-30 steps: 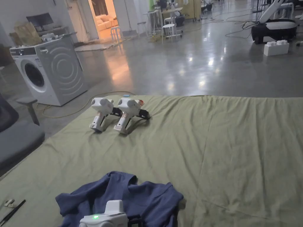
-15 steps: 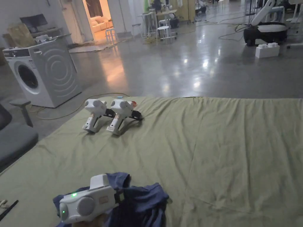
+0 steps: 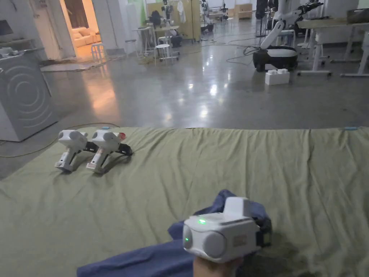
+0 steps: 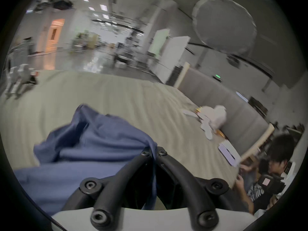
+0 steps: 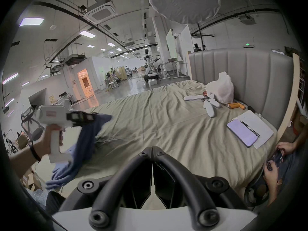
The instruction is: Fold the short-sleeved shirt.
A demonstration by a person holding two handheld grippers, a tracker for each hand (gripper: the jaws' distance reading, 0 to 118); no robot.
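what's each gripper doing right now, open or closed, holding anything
Left gripper: closed on the blue short-sleeved shirt, lifting it off the bed sheet.
Right gripper: closed, fingers together, holding nothing.

Short-sleeved shirt (image 3: 151,258): blue, soft knit, crumpled, not laid flat. Head view: occupies lower centre of frame, one bunched part raised at centre-bottom, the rest trailing toward the lower left on the green sheet (image 3: 216,169). Left gripper view: fabric fills lower left, rumpled in loose folds, one edge drawn up to a pinched point at lower centre. Right gripper view: shirt hangs at left of frame, upper end lifted, lower end pooled on the sheet.
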